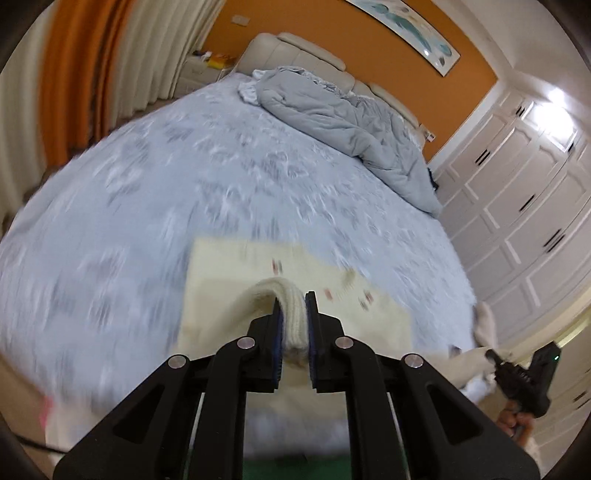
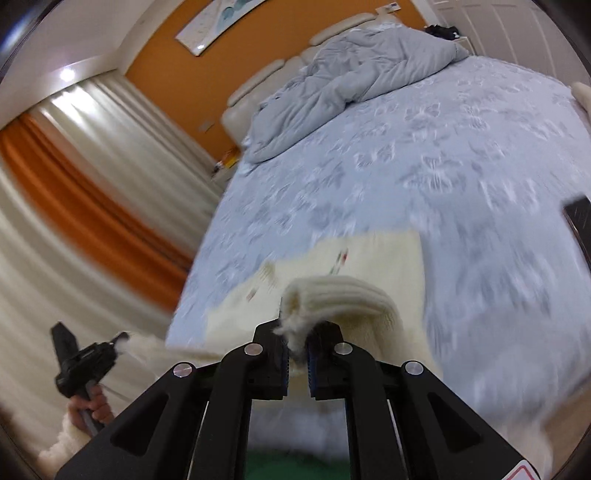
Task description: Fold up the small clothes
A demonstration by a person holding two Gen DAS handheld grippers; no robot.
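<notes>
Fingers of the left gripper [image 1: 294,325] are pinched onto a thick ribbed edge of the cream knitted garment with small red-and-green motifs [image 1: 236,280], the fold bulging up between the blue pads. Beyond the fingertips the garment spreads flat over the pale blue patterned bedspread [image 1: 184,177], its far edge running roughly crosswise to the fingers; blur hides which way it is longer. Farther ahead lies a rumpled grey duvet [image 1: 340,118] against a padded cream headboard [image 1: 295,51], under an orange wall with a long framed picture [image 1: 410,29]. Left of the fingers hang cream and orange curtains [image 1: 85,66]; to the right stand white panelled wardrobe doors [image 1: 524,192]. Low on the right, the right gripper [image 1: 495,356] holds another part of the cream cloth.

From the right wrist, the right gripper's own fingers [image 2: 291,347] are clamped on a fluffy ribbed edge of the same garment, which humps just past the fingertips and then lies flat ahead on the bedspread. A dark flat object [image 2: 580,218] sits at the right edge. Low on the left, the left gripper's tip meets cream cloth; its finger gap cannot be made out there.
</notes>
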